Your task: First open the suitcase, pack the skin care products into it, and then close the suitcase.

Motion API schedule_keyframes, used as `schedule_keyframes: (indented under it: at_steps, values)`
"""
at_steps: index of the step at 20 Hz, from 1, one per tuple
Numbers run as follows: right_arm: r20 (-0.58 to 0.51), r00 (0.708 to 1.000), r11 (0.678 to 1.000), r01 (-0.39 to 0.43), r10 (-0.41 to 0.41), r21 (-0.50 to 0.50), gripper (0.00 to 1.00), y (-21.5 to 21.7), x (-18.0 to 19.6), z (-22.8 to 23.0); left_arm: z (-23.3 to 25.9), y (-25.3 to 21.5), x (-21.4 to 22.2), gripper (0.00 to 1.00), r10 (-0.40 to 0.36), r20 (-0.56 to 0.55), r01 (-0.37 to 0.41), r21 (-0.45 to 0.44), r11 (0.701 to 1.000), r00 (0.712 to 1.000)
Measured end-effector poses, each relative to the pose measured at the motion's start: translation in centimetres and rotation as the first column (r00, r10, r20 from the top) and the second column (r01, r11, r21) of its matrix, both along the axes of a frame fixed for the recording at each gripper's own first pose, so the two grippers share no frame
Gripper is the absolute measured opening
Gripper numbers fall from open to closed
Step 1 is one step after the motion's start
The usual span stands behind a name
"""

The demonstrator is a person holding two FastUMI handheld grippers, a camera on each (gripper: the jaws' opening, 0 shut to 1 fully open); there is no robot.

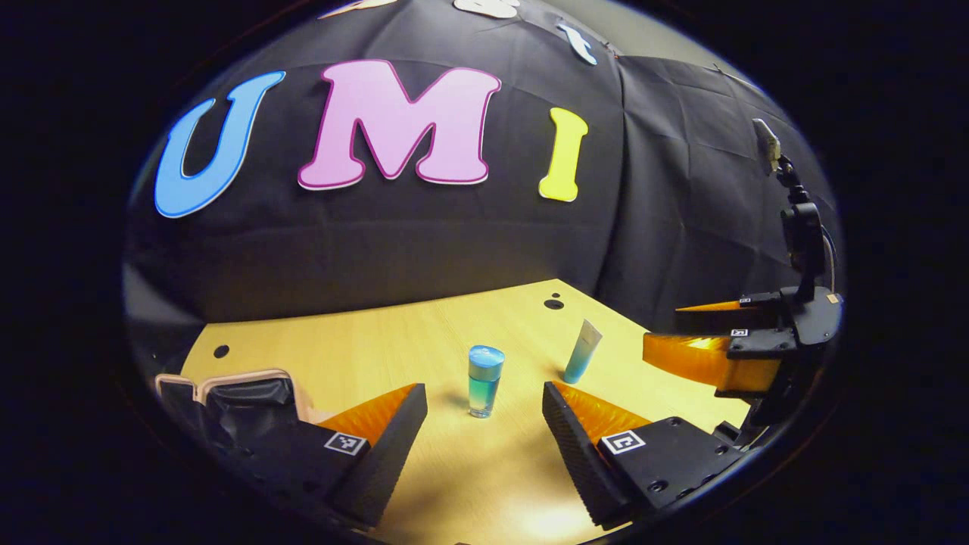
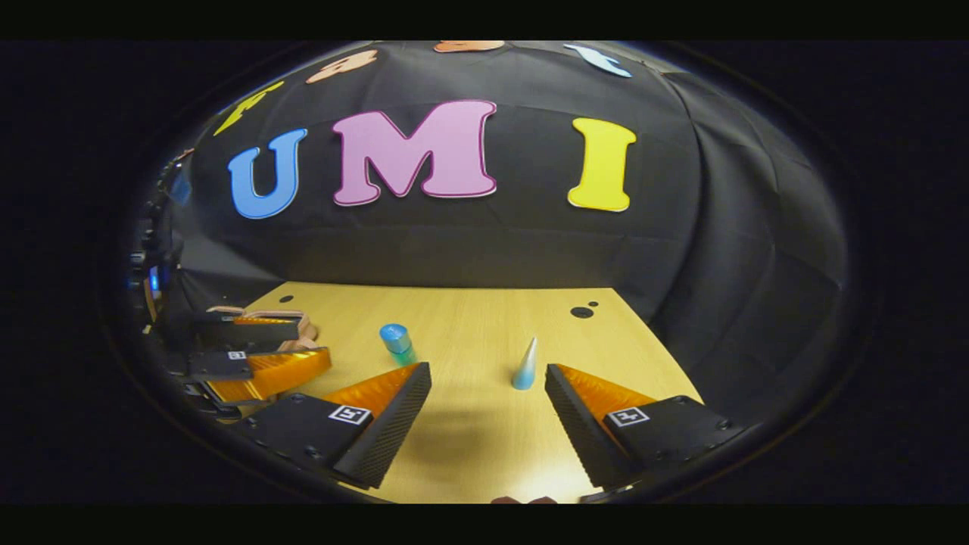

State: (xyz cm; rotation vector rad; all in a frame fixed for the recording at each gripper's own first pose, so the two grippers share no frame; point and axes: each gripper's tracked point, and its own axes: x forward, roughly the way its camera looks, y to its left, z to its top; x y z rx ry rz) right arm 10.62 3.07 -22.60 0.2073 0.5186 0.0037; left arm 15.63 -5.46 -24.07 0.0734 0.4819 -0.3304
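Both cameras look low and forward over the desk (image 1: 454,333) toward the far wall, the left gripper view from the near left, the right gripper view from the near right, sharing the bottle (image 1: 484,381) and tube (image 2: 525,365).

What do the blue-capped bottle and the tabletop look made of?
Bottle: seemingly clear plastic or glass, since liquid shows through; glossy blue cap, likely plastic. Tabletop: light wood or wood-look laminate with faint grain and a smooth, slightly shiny finish.
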Motion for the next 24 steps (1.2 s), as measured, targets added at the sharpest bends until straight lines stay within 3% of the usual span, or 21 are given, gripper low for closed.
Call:
schedule_keyframes:
  at_steps: [8,13,15,16,18,20,24]
  values:
    - [-0.036,0.996,0.997,-0.078,0.078,0.01,0.96,-1.6,3.3,-3.7,-7.7,-1.6,7.3,0.98,0.11,-0.071,-0.105,0.066,0.992,0.991]
    - [-0.056,0.992,0.993,-0.116,0.116,0.011,0.96,-2.1,4.5,-6.3,-11.5,-2.5,9.6,0.98,0.117,-0.113,-0.105,0.108,0.989,0.987]
    - [-0.067,0.99,0.992,-0.124,0.125,0.019,0.96,-2.3,5.0,-7.4,-12.3,-3.5,10.2,0.98,0.085,-0.13,-0.074,0.088,0.993,0.988]
    - [-0.076,0.989,0.991,-0.128,0.129,0.024,0.97,-2.3,5.2,-7.9,-11.3,-2.7,9.8,0.98,0.12,-0.118,-0.106,0.121,0.987,0.986]
    - [-0.091,0.987,0.991,-0.133,0.135,0.028,0.96,-2.5,5.8,-9.1,-11.4,-3.2,10.0,0.46,0.107,-0.13,-0.093,0.107,0.99,0.986]
    - [-0.105,0.986,0.991,-0.129,0.131,0.031,0.96,-2.4,6.3,-10.2,-12.7,-3.5,11.2,0.49,0.092,-0.137,-0.076,0.117,0.99,0.986]
    - [-0.161,0.982,0.995,-0.092,0.096,0.032,0.96,-2.4,8.1,-13.2,-12.8,-3.6,11.1,0.44,0.077,-0.147,-0.059,0.118,0.991,0.986]
